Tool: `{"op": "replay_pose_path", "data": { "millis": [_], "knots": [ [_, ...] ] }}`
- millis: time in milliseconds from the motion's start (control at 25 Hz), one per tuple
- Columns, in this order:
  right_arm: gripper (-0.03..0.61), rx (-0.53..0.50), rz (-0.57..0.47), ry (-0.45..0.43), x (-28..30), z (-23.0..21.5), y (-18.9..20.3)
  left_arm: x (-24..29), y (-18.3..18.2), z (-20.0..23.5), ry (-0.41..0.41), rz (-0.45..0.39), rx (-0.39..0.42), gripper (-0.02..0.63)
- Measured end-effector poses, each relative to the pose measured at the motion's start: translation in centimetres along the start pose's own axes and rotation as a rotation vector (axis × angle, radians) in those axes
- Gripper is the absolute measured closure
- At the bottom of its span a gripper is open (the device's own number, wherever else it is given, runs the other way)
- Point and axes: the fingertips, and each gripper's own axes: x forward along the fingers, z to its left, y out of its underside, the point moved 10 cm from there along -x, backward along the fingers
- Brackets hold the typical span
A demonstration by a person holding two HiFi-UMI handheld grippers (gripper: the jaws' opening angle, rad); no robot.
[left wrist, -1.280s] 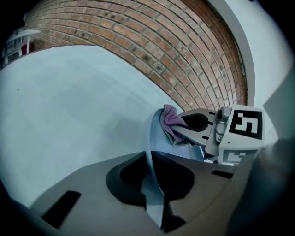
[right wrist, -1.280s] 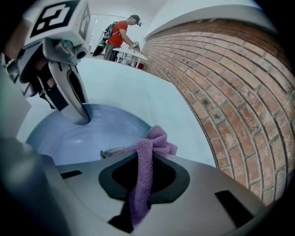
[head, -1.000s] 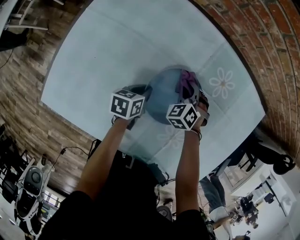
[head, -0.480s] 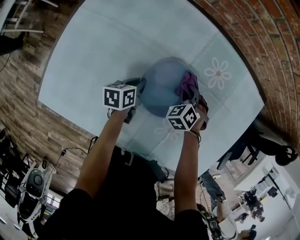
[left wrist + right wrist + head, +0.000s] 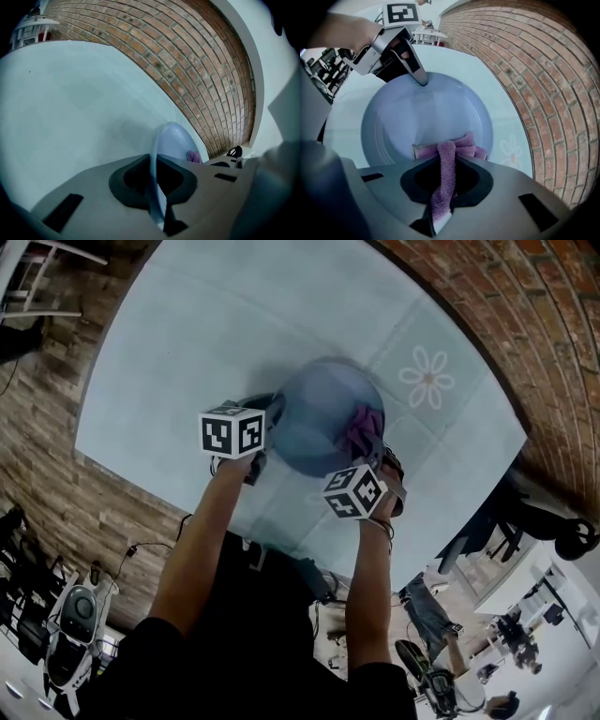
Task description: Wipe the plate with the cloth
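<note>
A pale blue plate is held over the light blue table. My left gripper is shut on the plate's left rim; in the left gripper view the plate runs edge-on between the jaws of that gripper. My right gripper is shut on a purple cloth. In the right gripper view the cloth hangs from the right gripper and its bunched end lies on the plate's near side. The left gripper pinches the far rim there.
A daisy print marks the table covering right of the plate. Red brick borders the table's far right side, wooden planks the left. A white rack stands beyond the far table edge.
My right gripper has slid the cloth over the plate's right side, from its far part toward me. The left gripper has kept its hold on the rim.
</note>
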Motion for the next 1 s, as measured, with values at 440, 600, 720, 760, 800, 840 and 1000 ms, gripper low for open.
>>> {"op": "replay_pose_path", "data": {
  "millis": [440,600,720,760,800,840,1000],
  "knots": [
    [0.512,0.099,-0.046,-0.190,-2.3,4.1,0.4,0.1,0.1,0.0,0.009,0.015,-0.009,0.568],
    [0.512,0.114,-0.083,-0.271,-2.8,5.5,-0.3,0.2,0.1,0.0,0.015,0.016,-0.013,0.568],
    [0.512,0.100,-0.094,-0.299,-2.7,6.3,-0.9,0.2,0.1,0.0,0.016,0.015,-0.013,0.568],
    [0.512,0.099,-0.100,-0.308,-2.6,6.5,-1.1,0.2,0.1,-0.1,0.016,0.015,-0.013,0.568],
    [0.512,0.098,-0.107,-0.316,-2.6,6.7,-1.3,0.2,0.1,0.0,0.017,0.016,-0.012,0.568],
    [0.512,0.096,-0.114,-0.324,-2.6,6.8,-1.5,0.1,0.1,0.0,0.020,0.017,-0.013,0.568],
    [0.512,0.086,-0.147,-0.363,-2.6,7.4,-2.6,0.1,0.0,0.0,0.027,0.022,-0.014,0.568]
  ]
}}
